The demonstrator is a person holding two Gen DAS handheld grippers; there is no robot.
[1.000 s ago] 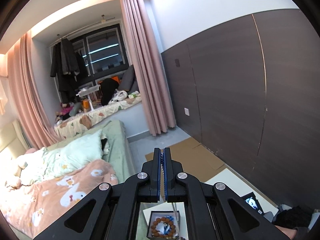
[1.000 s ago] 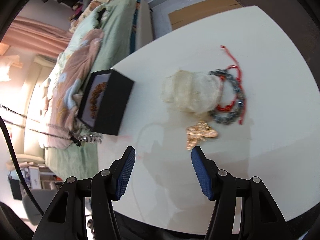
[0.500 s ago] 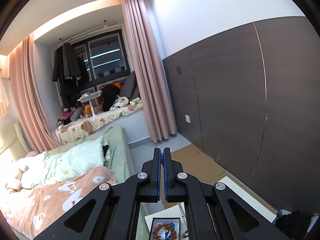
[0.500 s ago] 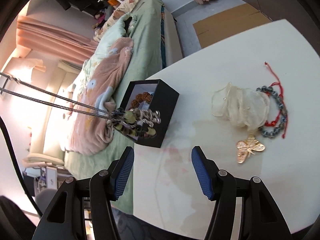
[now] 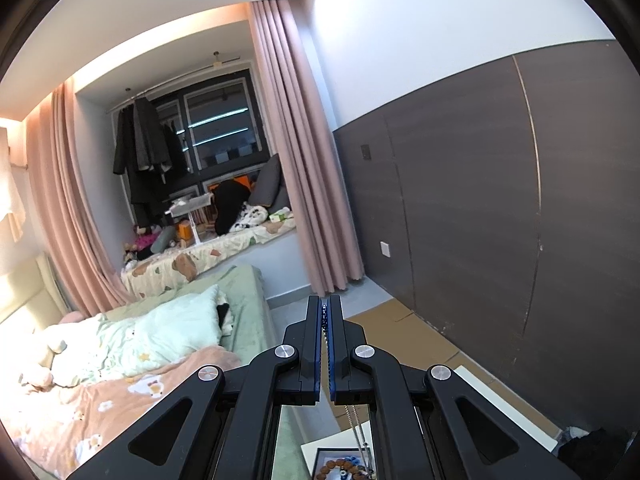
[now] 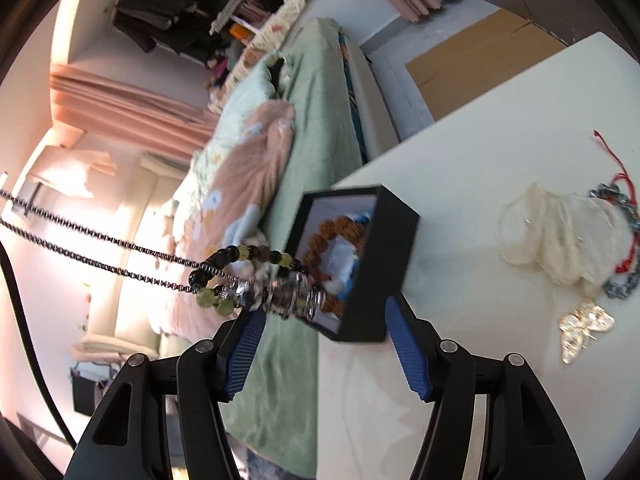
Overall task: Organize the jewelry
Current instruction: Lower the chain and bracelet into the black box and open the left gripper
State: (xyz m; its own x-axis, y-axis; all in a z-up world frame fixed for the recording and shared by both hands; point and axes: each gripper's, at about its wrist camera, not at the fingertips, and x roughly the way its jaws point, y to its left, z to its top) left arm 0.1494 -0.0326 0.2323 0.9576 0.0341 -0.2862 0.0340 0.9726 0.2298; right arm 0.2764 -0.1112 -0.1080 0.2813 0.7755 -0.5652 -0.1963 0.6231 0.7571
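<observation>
The left gripper (image 5: 325, 312) is pinched tight on a fine ball-link metal chain (image 5: 325, 322), which shows as a thin dark line between the ribbed blue pads and again as a silvery strand below them. In the right wrist view the same chain (image 6: 100, 256) runs in two taut strands from nine o'clock to a cluster of glossy black, yellow-green and silver beads (image 6: 256, 284), hanging in front of the black box (image 6: 384, 264). The square, matte box sits on the smooth white table (image 6: 480, 380) and holds a bracelet of knobbly brown beads (image 6: 332, 232). At three o'clock lie a crumpled cream gauze pouch (image 6: 556, 236), a red cord with grey beads (image 6: 624, 220), partly cut off, and a gold butterfly brooch (image 6: 580, 328).

The right gripper (image 6: 324, 344) stands half open with nothing between its jaws. A second ago the beads hung low at eight o'clock; now they overlap the box mouth, blurred.
</observation>
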